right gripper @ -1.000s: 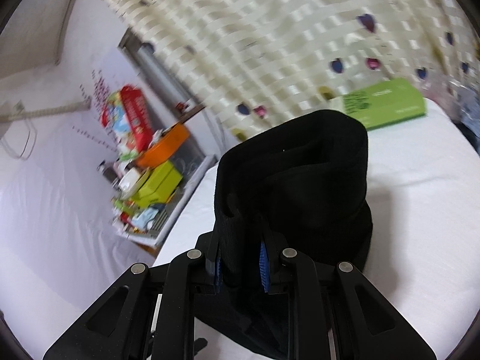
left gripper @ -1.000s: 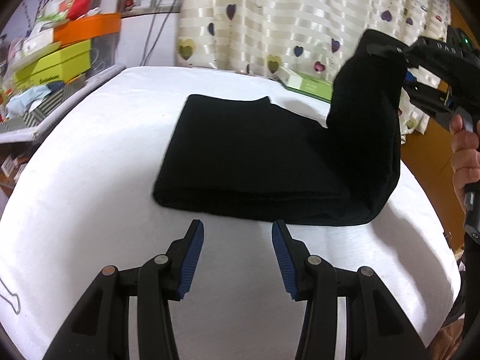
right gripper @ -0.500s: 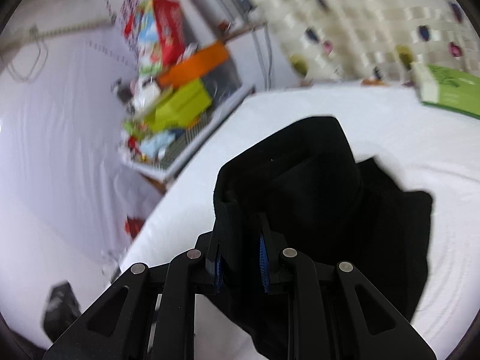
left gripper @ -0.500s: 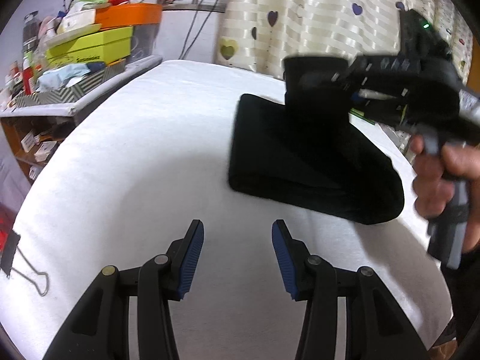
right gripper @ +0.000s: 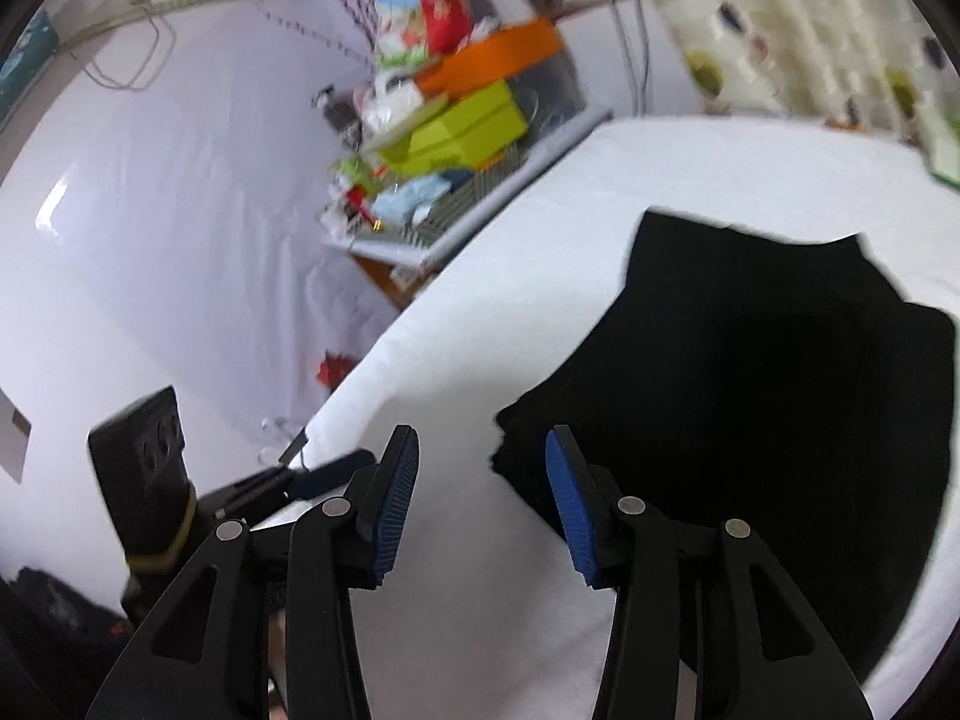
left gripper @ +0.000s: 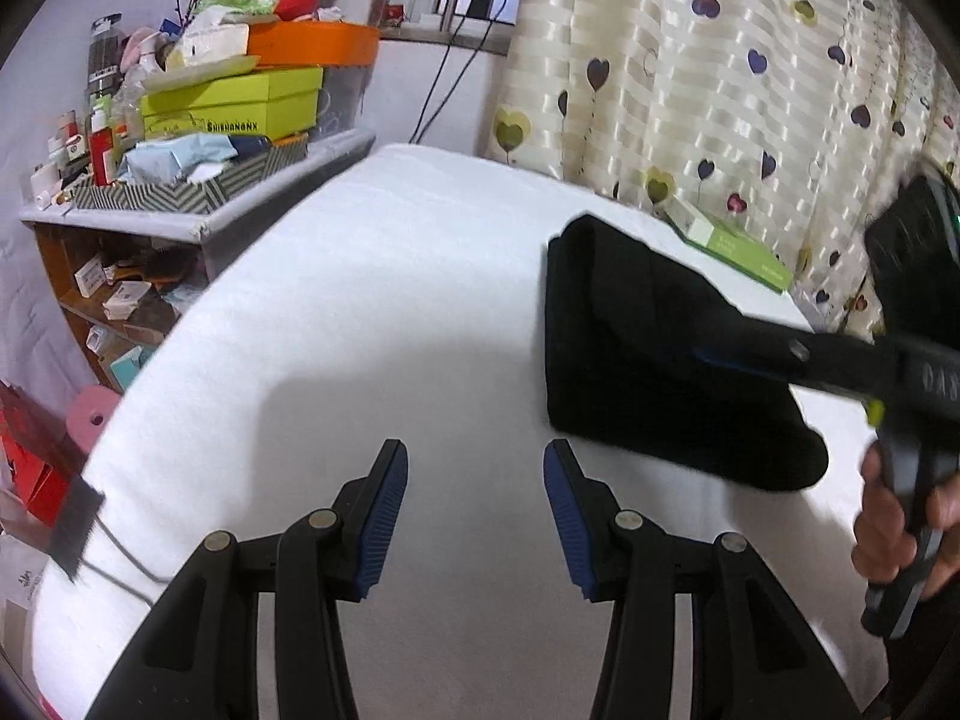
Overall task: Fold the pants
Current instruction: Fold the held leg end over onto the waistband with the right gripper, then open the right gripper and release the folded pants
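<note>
The black pants (left gripper: 630, 348) lie folded into a compact thick stack on the white table (left gripper: 360, 330), right of centre in the left wrist view. My left gripper (left gripper: 475, 480) hovers open over bare cloth, just short of the stack's near left corner. In the right wrist view the pants (right gripper: 750, 396) fill the right side. My right gripper (right gripper: 480, 468) is open with nothing between its blue pads, and its right finger is at the stack's near edge. The right tool's black arm (left gripper: 840, 357) reaches over the stack, held by a hand (left gripper: 900, 534).
A cluttered shelf with green and orange boxes (left gripper: 234, 108) stands beyond the table's left edge. A flat green box (left gripper: 738, 246) lies at the far side by the heart-patterned curtain (left gripper: 720, 90). A black binder clip (left gripper: 75, 531) sits on the near left edge.
The right gripper carried the lifted pants end over onto the stack, then opened and let it go. The left gripper stayed open while its view swung left.
</note>
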`<act>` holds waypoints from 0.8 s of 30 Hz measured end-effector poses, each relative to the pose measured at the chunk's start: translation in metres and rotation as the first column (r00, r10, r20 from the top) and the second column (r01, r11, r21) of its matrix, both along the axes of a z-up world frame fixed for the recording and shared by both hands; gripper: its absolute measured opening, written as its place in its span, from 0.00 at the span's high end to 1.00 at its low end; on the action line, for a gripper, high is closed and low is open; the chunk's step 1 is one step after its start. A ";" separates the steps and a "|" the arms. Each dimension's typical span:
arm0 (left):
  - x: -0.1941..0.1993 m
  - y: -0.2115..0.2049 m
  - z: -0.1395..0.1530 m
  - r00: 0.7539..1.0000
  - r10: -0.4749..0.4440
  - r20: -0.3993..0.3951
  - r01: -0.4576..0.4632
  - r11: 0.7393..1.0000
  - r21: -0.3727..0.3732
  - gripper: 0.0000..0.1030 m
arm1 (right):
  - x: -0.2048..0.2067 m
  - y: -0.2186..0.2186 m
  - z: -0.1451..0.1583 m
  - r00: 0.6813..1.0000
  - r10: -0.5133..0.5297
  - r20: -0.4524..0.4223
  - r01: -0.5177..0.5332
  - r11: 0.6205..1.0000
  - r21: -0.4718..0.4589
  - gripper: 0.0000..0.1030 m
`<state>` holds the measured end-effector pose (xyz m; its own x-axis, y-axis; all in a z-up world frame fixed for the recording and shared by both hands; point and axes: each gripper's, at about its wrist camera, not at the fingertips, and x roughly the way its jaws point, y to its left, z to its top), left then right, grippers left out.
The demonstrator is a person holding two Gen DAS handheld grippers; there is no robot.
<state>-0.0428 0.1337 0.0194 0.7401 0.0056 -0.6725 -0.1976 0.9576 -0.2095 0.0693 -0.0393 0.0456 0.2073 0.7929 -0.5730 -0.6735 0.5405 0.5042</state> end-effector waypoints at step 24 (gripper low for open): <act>0.068 -0.063 -0.001 0.964 -0.265 -0.028 0.266 0.958 0.107 0.52 | 0.041 -0.110 -0.013 0.915 -0.381 0.135 0.400 0.901 -0.167 0.85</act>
